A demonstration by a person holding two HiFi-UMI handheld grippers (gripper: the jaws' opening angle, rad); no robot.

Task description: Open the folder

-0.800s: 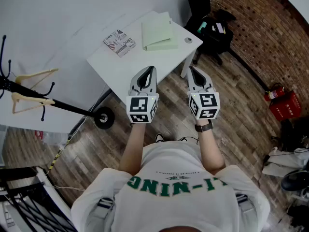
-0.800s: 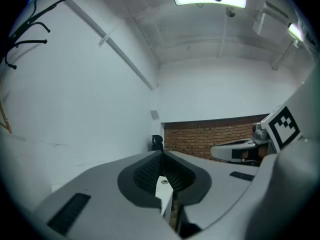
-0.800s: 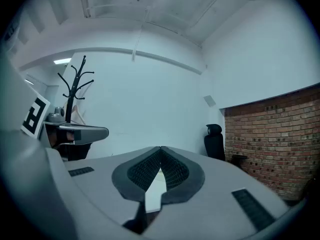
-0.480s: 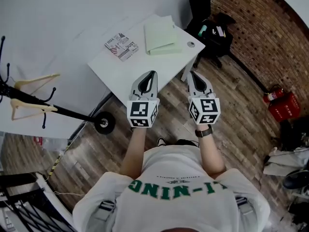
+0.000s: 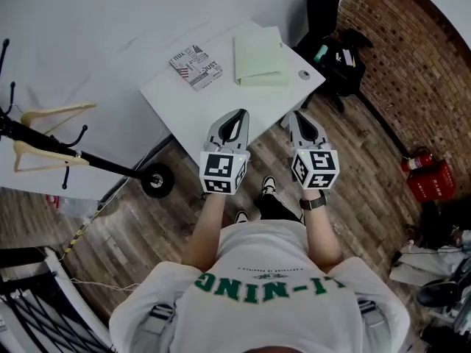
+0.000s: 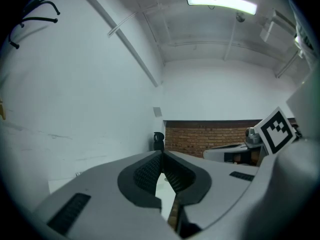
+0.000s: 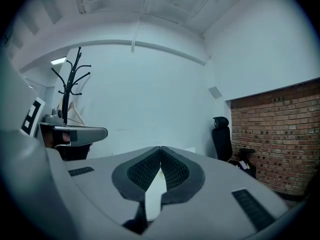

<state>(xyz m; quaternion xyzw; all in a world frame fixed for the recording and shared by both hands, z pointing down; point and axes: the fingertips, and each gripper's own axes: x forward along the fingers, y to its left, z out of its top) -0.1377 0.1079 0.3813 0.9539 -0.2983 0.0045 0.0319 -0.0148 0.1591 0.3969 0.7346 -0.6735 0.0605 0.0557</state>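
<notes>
Folder still closed, table slightly nearer

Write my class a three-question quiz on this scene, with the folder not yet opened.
1. True or false: the green folder lies closed on the white table.
2. Pick one: the left claw and right claw are A) open, B) shut and empty, C) shut on the folder.
3. In the head view, what lies on the table just left of the folder?

Key: 1 true; 2 B; 3 the printed booklet.
</notes>
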